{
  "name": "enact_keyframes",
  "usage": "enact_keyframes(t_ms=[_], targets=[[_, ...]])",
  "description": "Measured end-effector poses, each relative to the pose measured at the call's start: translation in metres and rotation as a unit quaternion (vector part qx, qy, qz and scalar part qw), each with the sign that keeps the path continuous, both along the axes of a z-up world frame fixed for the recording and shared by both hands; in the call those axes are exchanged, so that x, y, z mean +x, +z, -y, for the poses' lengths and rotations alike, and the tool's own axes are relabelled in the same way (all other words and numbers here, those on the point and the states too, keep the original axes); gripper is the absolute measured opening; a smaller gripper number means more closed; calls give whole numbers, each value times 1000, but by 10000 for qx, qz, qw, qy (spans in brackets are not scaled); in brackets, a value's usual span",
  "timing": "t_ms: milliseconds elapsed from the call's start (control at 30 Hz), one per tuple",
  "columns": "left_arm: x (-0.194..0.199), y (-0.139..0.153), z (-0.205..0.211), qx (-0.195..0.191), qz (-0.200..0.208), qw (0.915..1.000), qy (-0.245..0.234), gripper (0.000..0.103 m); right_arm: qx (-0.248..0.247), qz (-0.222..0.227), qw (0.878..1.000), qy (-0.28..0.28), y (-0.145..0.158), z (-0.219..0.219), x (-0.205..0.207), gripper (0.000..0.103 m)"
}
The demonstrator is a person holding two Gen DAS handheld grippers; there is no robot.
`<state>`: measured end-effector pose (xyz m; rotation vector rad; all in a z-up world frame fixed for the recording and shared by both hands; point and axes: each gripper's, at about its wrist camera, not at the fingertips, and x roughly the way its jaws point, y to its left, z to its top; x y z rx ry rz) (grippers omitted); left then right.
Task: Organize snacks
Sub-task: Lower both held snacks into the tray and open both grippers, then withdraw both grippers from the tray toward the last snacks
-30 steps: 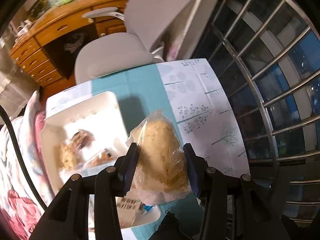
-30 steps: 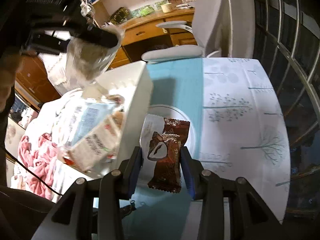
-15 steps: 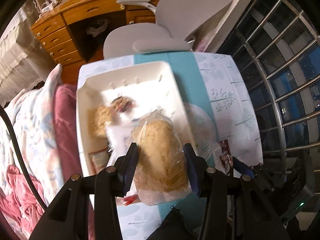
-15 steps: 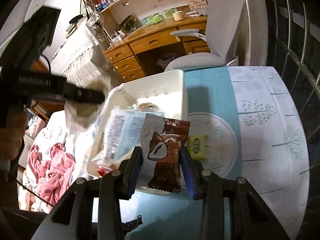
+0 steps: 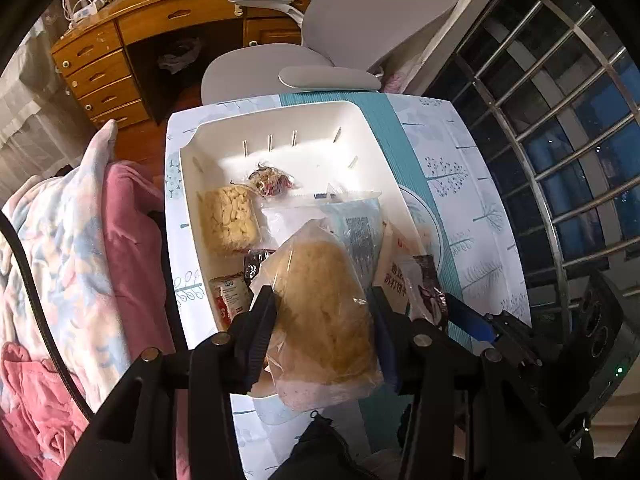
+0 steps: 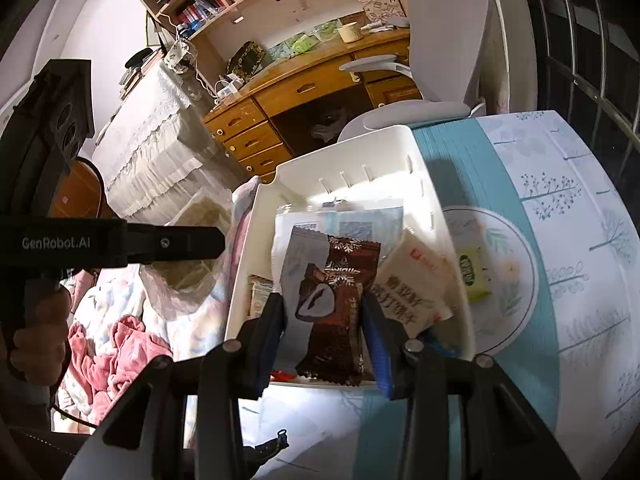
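Left claw (image 5: 322, 312) pinches soft, light bagged pastry (image 5: 320, 304) at mid-sides; right claw (image 6: 323, 320) pinches crinkly brown snack packet (image 6: 332, 304), w/ white bin (image 6: 440, 184) just ahead.

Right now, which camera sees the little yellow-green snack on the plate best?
The right wrist view. There the yellow-green packet lies in plain sight on the round plate, beside the white bin. In the left wrist view the bin wall and held snacks hide it.

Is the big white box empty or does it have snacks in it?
Not empty. The white box already holds several packets, like the pale yellow snack pack lying flat on its floor.
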<state>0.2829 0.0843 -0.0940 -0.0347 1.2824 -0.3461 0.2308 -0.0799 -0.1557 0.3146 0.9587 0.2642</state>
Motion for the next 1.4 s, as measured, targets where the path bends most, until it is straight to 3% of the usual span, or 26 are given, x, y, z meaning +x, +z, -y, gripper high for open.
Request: enact_keyframes(t_ms=[133,200,300,500,833,1033,1167,1400], targets=[[-2,-6,-7,-56,13,10000,-51,52,-11,-97,9999,-131,-5,-5,-1,48],[-4,-7,-12,-140,-45,9999,-19,68,-47,-157,9995,-254,-5,-3,-2,55],[-6,-5,-16,-344,-164,9993,41,76,-75,-266,9989,-380,-2,0,-5,56],[-15,4,-17,-505,-94,9985,208,85,-333,-199,9985,-383,16,8,-8,65],[-41,16,-3,-576,-19,9945,877,86,-640,-141,9978,111,29,41,-5,66],[-58,28,16,-385,184,9908,1287,86,-590,87,9957,713,43,63,-4,66],[-69,29,27,-264,288,9862,1611,87,-657,288,9919,1051,48,77,-3,66],[-76,16,45,-158,169,9756,2184,87,-806,241,9834,1611,33,101,9,66]])
